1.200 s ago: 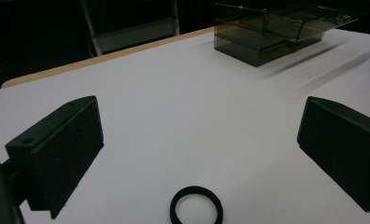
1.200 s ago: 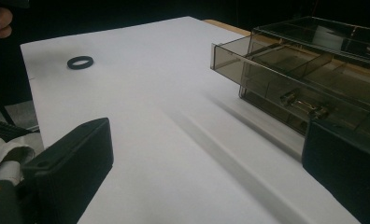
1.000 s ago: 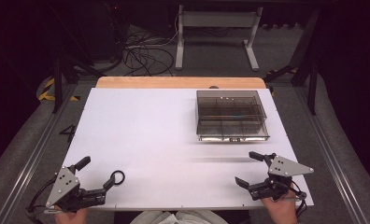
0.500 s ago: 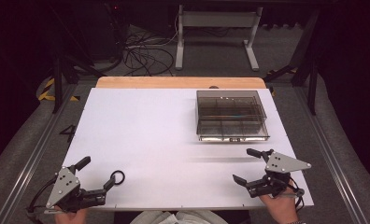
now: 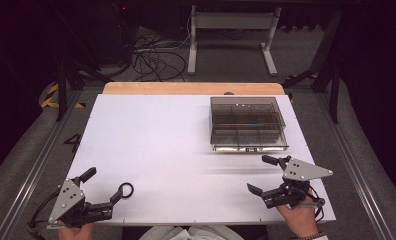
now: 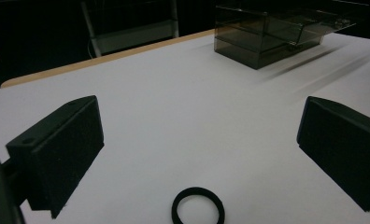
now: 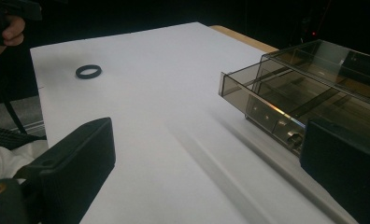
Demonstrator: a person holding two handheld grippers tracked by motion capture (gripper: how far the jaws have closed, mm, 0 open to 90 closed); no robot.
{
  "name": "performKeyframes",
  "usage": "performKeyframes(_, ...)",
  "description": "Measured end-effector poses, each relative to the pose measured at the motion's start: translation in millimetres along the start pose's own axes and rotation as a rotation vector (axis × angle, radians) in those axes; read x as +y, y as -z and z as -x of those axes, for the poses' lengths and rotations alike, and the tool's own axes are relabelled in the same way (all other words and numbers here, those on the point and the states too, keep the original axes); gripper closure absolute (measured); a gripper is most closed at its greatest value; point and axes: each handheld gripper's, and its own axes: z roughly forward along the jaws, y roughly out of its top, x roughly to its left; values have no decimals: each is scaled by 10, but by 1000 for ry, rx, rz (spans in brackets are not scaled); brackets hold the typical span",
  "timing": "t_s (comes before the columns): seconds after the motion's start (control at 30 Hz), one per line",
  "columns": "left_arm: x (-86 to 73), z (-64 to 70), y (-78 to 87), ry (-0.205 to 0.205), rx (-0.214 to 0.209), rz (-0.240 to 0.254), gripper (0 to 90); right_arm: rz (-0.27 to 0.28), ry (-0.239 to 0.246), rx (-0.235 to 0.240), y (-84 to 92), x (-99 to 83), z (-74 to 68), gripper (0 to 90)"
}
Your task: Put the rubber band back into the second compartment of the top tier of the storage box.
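A smoky clear-plastic compartment box (image 5: 248, 124) sits on the matte white counter (image 5: 176, 145). A small black rubber ring (image 5: 126, 190) lies between the left gripper's (image 5: 104, 184) spread jaws. The right gripper (image 5: 267, 174) gapes empty.

Black ring (image 5: 126, 190) flat on white table; smoky clear compartment box (image 5: 247, 123) far right.

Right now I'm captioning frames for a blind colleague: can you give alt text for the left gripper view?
A small black ring lies flat on a white table, between the wide-open black jaws of the left hand-held gripper. A smoky clear plastic box sits farther back at the upper right.
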Motion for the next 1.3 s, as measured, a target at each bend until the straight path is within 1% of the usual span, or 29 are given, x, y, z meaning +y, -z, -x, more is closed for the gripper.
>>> performKeyframes(0.27, 2, 0, 5, 2, 1, 5, 15, -8, 3, 17, -42, 30, -20, 42)
performKeyframes(0.33, -1, -7, 0, 4, 0, 0, 15, -10, 9, 25, -58, 48, -25, 43)
performKeyframes(0.43, -3, -16, 5, 10, -2, 1, 15, -14, 12, 45, -92, 93, -36, 50)
performKeyframes(0.53, -1, -15, 10, 6, 0, 3, 15, -11, 13, 71, -147, 152, -55, 56)
performKeyframes(0.87, -7, -15, 22, 4, 5, 0, 15, -19, 21, 143, -443, 343, -140, 83)
performKeyframes(0.9, -9, -15, 27, 7, 7, -1, 15, -19, 21, 143, -443, 343, -140, 83)
performKeyframes(0.93, -11, -21, 36, 12, 9, 5, 15, -24, 20, 162, -509, 380, -153, 88)
performKeyframes(1.1, -13, -28, 47, 12, 10, 6, 15, -38, 33, 188, -679, 461, -197, 100)
performKeyframes(1.13, -14, -25, 51, 15, 16, 9, 15, -40, 32, 194, -717, 471, -204, 101)
performKeyframes(1.3, -15, -40, 59, 17, 16, 10, 15, -46, 19, 234, -895, 510, -239, 103)
